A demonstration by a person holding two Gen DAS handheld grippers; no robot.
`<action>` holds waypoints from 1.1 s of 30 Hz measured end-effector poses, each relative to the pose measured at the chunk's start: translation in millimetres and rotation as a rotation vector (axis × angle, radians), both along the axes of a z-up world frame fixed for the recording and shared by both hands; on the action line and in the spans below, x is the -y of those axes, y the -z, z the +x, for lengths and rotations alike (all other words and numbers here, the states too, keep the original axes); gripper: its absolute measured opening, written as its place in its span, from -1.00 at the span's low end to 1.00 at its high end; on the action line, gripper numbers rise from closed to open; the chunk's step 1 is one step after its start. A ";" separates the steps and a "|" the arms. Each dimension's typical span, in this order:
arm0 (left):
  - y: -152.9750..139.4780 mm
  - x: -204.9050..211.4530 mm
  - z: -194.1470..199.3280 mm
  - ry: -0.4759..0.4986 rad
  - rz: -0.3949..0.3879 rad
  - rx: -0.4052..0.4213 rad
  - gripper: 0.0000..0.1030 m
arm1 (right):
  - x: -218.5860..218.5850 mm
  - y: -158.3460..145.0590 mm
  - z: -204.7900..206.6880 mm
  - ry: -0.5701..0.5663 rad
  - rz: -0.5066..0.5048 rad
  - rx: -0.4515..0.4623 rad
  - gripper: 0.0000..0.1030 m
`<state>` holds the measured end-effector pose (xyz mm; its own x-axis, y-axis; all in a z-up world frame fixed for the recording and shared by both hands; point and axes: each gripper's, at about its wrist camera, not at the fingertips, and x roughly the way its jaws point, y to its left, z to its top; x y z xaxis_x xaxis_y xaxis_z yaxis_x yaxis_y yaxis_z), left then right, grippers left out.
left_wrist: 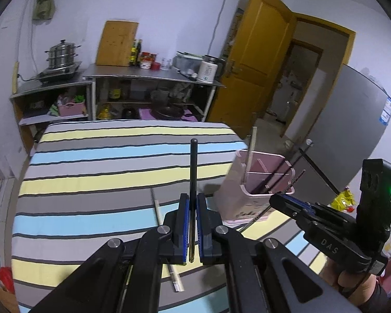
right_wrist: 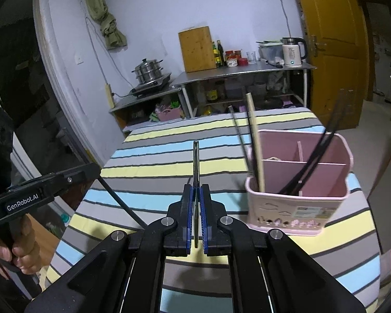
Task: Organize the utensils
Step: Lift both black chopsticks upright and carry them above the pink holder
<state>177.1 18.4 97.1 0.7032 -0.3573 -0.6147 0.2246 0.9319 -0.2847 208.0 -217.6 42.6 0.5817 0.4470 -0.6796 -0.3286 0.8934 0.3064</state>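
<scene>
Kinda dim, cool bluish indoor light, soft shadows under the holder (right_wrist: 297, 203) on the striped cloth (left_wrist: 104, 161). Heavy fisheye bending and black vignette at corners. Mostly sharp, slightly noisy in dark spots.

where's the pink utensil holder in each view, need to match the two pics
Left wrist view: the pink utensil holder sits right of centre on the striped tablecloth, behind the right gripper.
Right wrist view: it is at right of centre, near the table's right edge, right of the right gripper.
Shared landmark: the wooden cutting board against the back wall.
</scene>
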 end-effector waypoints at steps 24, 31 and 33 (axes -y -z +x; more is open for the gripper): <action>-82.0 90.6 52.7 0.129 -0.054 0.140 -0.91 | 89.1 -64.1 26.0 0.194 0.021 0.147 -0.89; -67.5 106.8 77.2 0.133 -0.025 0.126 -0.91 | 92.3 -54.8 43.3 0.217 0.018 0.140 -0.89; -56.6 110.8 83.2 0.130 -0.011 0.113 -0.91 | 92.8 -46.4 45.6 0.221 0.013 0.127 -0.89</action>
<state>260.3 -92.4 153.7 0.7150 -0.4560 -0.5300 0.3740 0.8899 -0.2612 253.6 -310.4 89.0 0.7468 0.3075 -0.5897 -0.1623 0.9441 0.2869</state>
